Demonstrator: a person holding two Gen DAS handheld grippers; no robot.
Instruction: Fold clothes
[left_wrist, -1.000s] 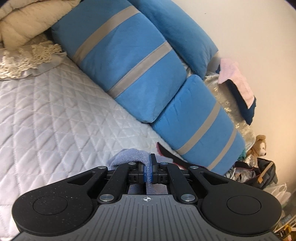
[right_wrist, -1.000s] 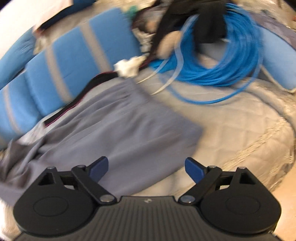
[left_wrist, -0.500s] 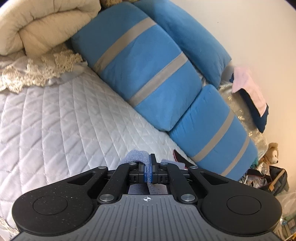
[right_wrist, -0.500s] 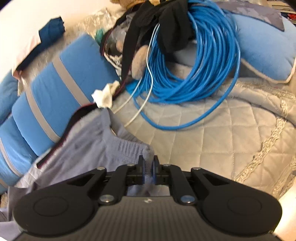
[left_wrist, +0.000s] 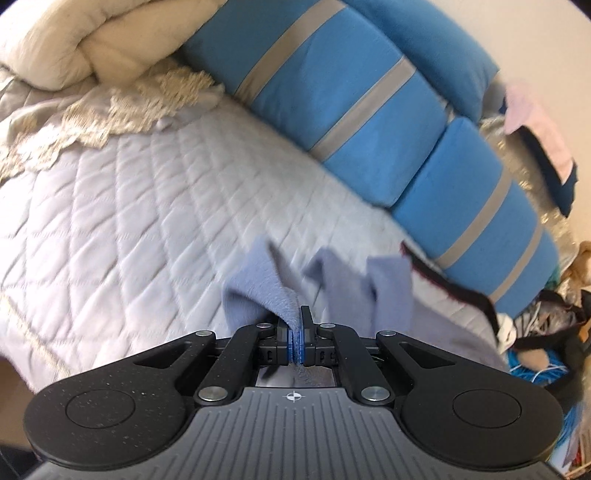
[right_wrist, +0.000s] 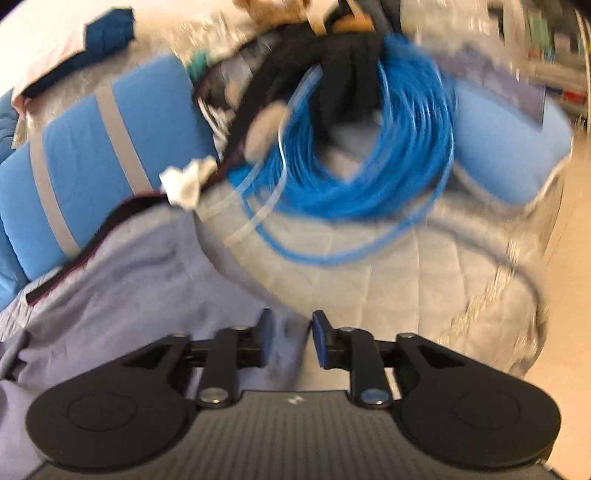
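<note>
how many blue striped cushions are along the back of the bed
2 with grey stripes in the left wrist view: one cushion nearer the cream duvet, the other cushion beside it. A plain blue one sits behind; more may be hidden.

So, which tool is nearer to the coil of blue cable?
Right. The right tool faces the blue cable coil across bare quilt, opening over the grey garment. The left tool grips that garment, with the coil far right.
</note>
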